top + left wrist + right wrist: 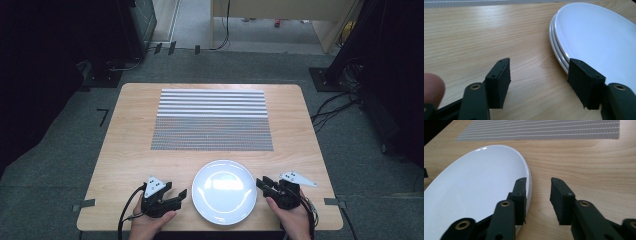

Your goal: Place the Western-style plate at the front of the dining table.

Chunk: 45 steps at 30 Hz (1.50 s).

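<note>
Light wood table [130,140] on grey carpet, dark equipment and cables at the sides, striped grey mat [212,120] across the far middle. White round glossy plate [224,191] sits at the near edge, between left gripper [176,196] and right gripper [262,184]. Both grippers spread, gripping nothing, each just beside the plate rim.

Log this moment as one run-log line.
left hand-held gripper: open, left of stacked white plates | right hand-held gripper: open, at right rim | striped mat: behind
</note>
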Each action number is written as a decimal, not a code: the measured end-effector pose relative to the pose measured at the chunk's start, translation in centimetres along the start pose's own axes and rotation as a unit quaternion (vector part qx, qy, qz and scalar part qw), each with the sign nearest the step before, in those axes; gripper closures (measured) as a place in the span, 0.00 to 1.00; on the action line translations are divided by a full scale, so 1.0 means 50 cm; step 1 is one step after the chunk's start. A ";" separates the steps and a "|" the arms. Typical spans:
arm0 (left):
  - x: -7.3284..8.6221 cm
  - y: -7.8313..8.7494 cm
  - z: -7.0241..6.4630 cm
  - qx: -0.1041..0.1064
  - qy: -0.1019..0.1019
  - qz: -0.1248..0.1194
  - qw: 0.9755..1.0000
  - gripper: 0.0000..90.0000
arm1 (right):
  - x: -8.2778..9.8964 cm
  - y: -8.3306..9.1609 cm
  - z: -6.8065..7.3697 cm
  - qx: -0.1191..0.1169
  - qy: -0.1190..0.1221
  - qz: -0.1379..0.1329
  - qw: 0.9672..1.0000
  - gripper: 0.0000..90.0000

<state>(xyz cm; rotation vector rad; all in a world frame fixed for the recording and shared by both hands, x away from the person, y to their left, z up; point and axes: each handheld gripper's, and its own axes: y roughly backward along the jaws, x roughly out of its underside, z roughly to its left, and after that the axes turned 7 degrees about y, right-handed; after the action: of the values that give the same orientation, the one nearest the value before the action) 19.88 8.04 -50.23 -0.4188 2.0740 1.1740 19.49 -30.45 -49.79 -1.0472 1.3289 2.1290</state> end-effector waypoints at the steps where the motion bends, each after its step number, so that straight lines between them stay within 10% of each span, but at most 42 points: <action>1: 0.001 -0.002 -0.003 0.005 -0.003 0.005 1.000 0.44 | 0.000 -0.001 0.001 -0.010 -0.006 0.010 1.000 0.82; 13: 0.005 -0.012 -0.006 0.023 -0.013 0.025 0.999 0.56 | 0.004 -0.013 0.004 -0.042 -0.032 0.037 0.998 0.91; 25: 0.008 -0.022 -0.004 0.011 -0.013 0.042 0.999 0.62 | 0.007 -0.015 -0.014 -0.004 -0.063 0.022 0.998 0.88; 45: 0.009 -0.024 -0.005 0.027 -0.015 0.047 0.998 0.67 | 0.008 -0.018 -0.004 -0.057 -0.078 0.022 0.995 0.88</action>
<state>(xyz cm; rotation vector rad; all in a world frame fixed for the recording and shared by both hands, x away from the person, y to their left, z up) 20.15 7.20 -51.20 -0.2791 2.1132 1.1678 19.94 -30.23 -50.65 -0.8808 1.1802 2.2908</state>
